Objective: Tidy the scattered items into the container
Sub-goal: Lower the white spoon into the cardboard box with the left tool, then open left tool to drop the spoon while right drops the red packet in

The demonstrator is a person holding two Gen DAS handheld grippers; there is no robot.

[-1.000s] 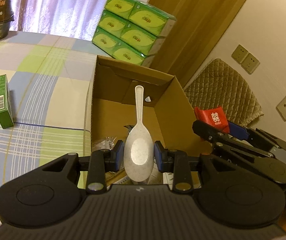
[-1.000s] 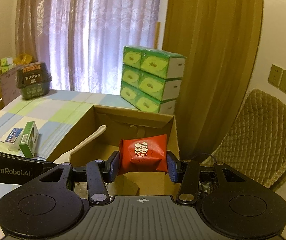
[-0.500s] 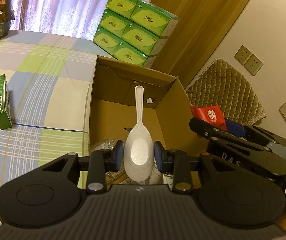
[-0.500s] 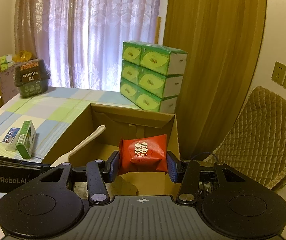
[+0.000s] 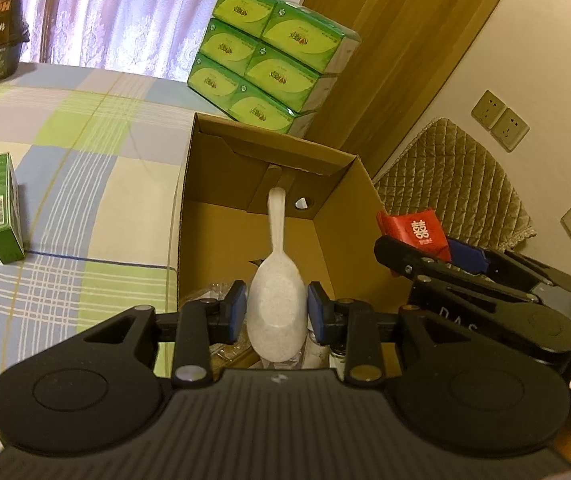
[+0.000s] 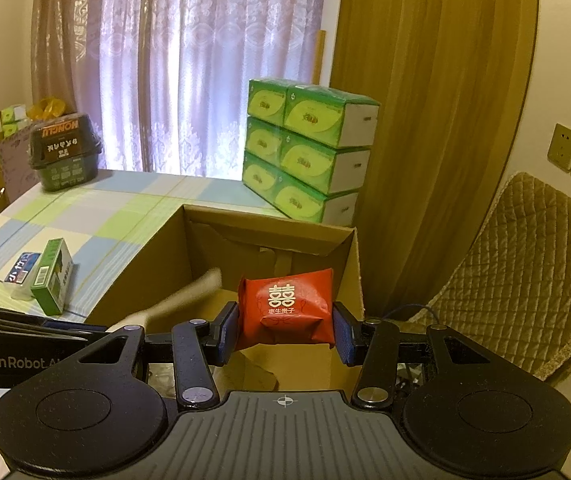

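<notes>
Now we hold both loads over the open cardboard box (image 5: 349,216), our left gripper (image 5: 276,312) clamping the white rice paddle (image 5: 275,300), our right gripper (image 6: 284,332) clamping the red packet (image 6: 285,306), so next both sets of fingers should spread to drop them in.

The left wrist view is taken close above the near rim of the open cardboard box (image 5: 349,216), angled down into it and tilted toward the right. The right wrist view is held more level, facing the box (image 6: 269,236) and the curtained window behind. Both views share the box, the stacked green tissue packs (image 5: 273,60) (image 6: 305,152) and the checked tablecloth (image 5: 85,160) (image 6: 125,204).
</notes>
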